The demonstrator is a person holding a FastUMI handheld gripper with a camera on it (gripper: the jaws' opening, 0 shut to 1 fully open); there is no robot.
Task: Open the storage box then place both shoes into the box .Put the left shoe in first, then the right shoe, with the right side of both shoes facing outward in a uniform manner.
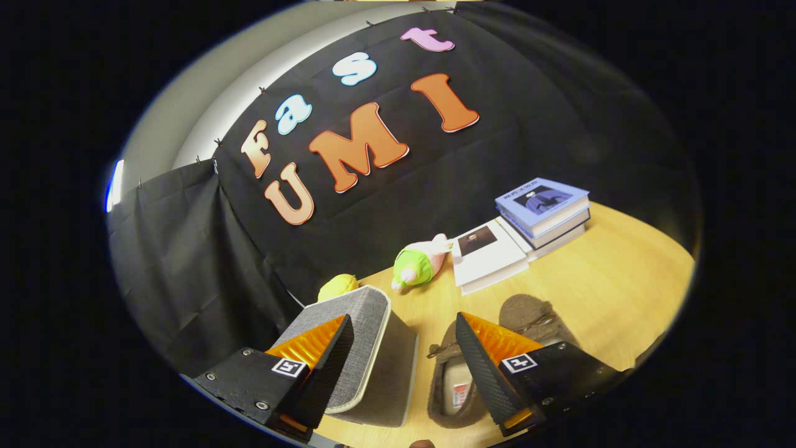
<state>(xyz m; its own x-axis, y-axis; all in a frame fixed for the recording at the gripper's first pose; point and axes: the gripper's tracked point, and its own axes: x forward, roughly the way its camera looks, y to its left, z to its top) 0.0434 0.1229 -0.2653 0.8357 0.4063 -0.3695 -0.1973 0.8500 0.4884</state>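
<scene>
A grey fabric storage box (373,354) stands on the wooden table (622,280), partly under my left finger; its lid looks down. Just right of it lie two brown suede shoes side by side. The nearer shoe (449,389) shows its pale insole between my fingers and runs under the right finger. The farther shoe (528,314) pokes out beyond that finger. My gripper (403,316) hovers above the box and the shoes, open, with nothing held between its fingers.
A green and pink plush toy (420,264) and a yellow soft thing (337,286) lie by the black cloth wall behind the box. A white book (488,255) and a stack of blue-covered books (544,211) lie farther right.
</scene>
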